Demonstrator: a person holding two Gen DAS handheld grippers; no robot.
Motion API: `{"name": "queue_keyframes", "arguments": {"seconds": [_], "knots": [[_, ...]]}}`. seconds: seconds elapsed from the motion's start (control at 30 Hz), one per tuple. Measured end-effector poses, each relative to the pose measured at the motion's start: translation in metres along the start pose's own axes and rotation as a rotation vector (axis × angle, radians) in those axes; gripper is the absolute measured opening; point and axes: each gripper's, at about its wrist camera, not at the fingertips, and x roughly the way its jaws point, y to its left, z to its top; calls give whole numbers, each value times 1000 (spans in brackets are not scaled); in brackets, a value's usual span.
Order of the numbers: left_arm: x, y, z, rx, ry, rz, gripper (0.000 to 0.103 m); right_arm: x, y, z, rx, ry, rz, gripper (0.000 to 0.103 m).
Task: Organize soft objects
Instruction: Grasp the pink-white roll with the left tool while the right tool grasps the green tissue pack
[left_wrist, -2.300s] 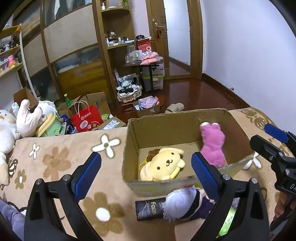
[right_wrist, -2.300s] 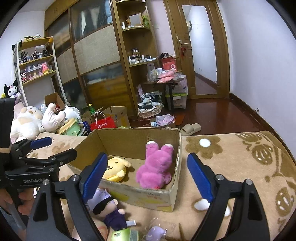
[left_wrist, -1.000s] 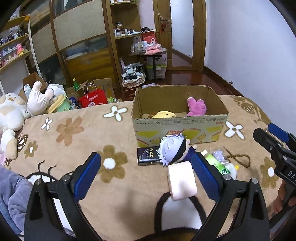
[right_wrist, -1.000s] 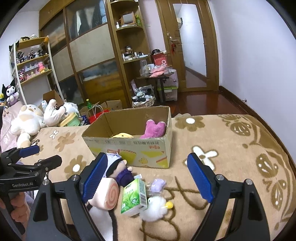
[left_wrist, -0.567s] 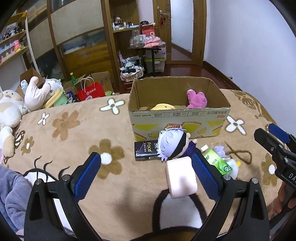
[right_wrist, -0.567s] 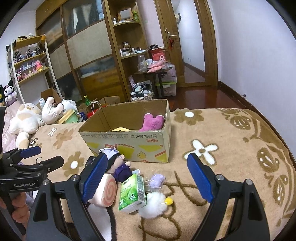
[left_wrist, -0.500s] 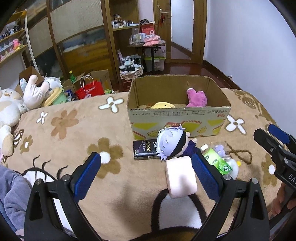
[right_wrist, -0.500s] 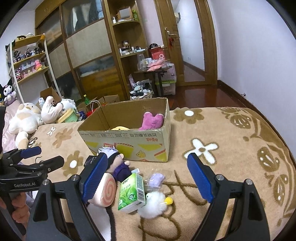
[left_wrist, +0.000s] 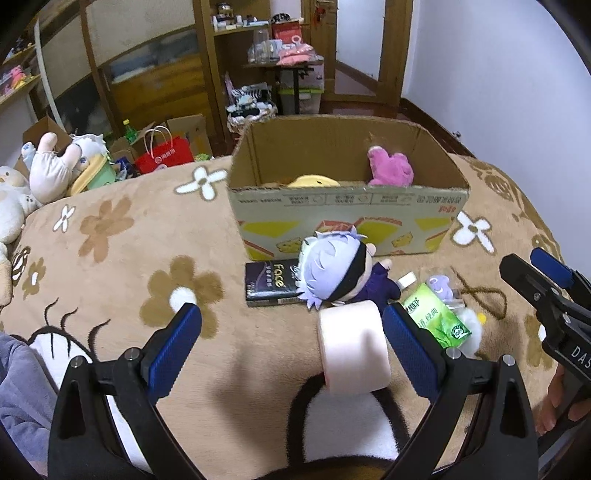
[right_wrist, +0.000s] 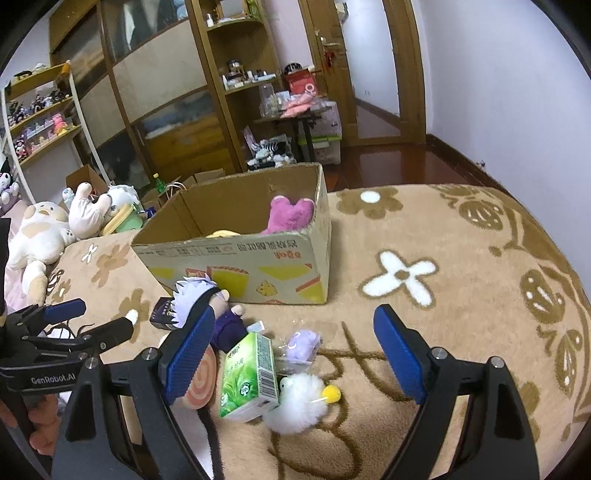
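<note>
A cardboard box (left_wrist: 347, 206) on the flowered blanket holds a pink plush (left_wrist: 389, 170) and a yellow plush (left_wrist: 312, 181). In front of it lie a white-haired doll (left_wrist: 332, 269), a pink roll plush (left_wrist: 352, 345), a green tissue pack (right_wrist: 249, 373), a small purple toy (right_wrist: 304, 343) and a white fluffy duck (right_wrist: 299, 398). My left gripper (left_wrist: 291, 343) is open above the blanket, with the roll plush just inside its right pad, untouched. My right gripper (right_wrist: 295, 350) is open over the tissue pack, purple toy and duck, holding nothing.
A black "Face" packet (left_wrist: 267, 282) lies left of the doll. Large plush toys (right_wrist: 40, 236) sit at the blanket's left end. Beyond the bed edge are a red bag (left_wrist: 164, 157), cartons, shelves and a doorway. A grey sleeve (left_wrist: 18, 391) shows at lower left.
Both grippers have come down and tilted further toward the pile in front of the box, which now looks nearer. Their jaws stayed open and no object moved.
</note>
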Motion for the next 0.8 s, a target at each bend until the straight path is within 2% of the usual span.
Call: {"name": "queue_keyframes", "arguments": {"seconds": [0.6, 0.8], "knots": [[39, -25, -4, 60, 113, -52, 97, 39, -14, -11, 61, 158, -14, 92], [54, -34, -9, 79, 168, -67, 97, 49, -12, -17, 67, 208, 19, 92]]}}
